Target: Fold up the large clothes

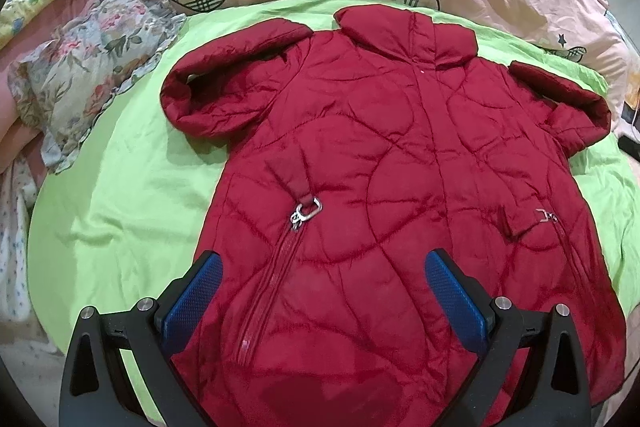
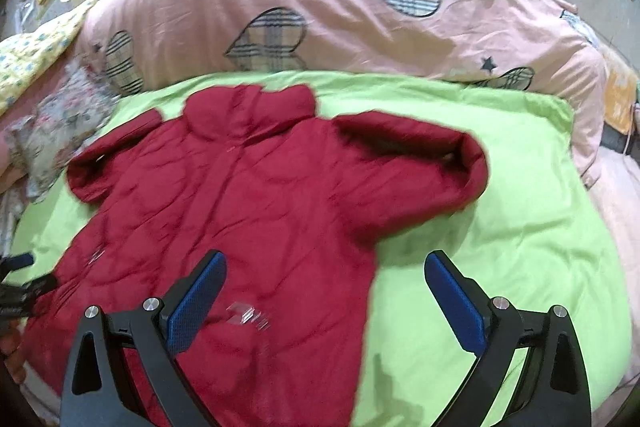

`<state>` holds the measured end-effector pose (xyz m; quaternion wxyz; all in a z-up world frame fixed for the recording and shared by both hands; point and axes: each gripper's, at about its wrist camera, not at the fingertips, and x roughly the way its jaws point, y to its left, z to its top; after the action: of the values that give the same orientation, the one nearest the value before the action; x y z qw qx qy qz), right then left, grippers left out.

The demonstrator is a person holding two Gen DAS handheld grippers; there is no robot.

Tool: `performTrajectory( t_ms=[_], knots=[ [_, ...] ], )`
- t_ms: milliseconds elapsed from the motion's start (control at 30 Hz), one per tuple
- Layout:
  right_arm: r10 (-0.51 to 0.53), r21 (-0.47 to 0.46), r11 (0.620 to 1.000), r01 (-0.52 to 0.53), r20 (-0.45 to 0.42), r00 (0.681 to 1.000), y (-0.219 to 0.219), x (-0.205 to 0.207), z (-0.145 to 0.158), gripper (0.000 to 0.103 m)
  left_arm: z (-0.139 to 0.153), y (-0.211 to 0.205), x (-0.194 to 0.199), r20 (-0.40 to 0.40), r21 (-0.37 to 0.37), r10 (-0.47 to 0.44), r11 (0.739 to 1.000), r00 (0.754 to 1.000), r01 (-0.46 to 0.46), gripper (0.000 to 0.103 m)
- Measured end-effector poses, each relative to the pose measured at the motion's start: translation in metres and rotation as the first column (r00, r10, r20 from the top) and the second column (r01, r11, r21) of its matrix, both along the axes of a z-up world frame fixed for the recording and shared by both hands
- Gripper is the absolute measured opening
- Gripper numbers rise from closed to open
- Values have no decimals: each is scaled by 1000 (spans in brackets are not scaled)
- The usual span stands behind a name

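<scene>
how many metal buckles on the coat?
2. One buckle hangs from a strap left of the coat's middle, above a zipper; the other sits near its right edge. More may be hidden underneath.

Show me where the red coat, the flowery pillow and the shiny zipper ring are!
red coat (image 1: pixel 400 155): left wrist view, on its quilted chest.
flowery pillow (image 1: pixel 96 67): left wrist view, on its printed middle.
zipper ring (image 1: pixel 309 213): left wrist view, on the metal loop.
</scene>
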<state>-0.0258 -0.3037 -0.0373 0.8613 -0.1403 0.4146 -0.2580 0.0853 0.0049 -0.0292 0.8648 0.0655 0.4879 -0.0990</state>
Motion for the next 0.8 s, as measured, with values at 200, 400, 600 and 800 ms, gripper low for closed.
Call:
performTrajectory(
  t_ms=[200, 400, 600, 800],
  knots=[
    [-48, -72, 996, 47, -10, 999, -48, 40, 15, 99, -7, 3, 15, 22, -33, 14, 999, 1000, -14, 102],
    [-102, -158, 983, 89, -79, 992, -98, 85, 3, 99, -6, -2, 31, 60, -72, 39, 997, 997, -35, 102],
    [-170, -245, 962, 120, -193, 966, -129, 114, -21, 91, -13, -7, 41, 46, -65, 25, 998, 999, -22, 102],
    [-168, -114, 982, 151, -156, 973, -136, 106, -18, 33, -20, -3, 51, 20, -102, 25, 995, 999, -23, 102]
  ],
)
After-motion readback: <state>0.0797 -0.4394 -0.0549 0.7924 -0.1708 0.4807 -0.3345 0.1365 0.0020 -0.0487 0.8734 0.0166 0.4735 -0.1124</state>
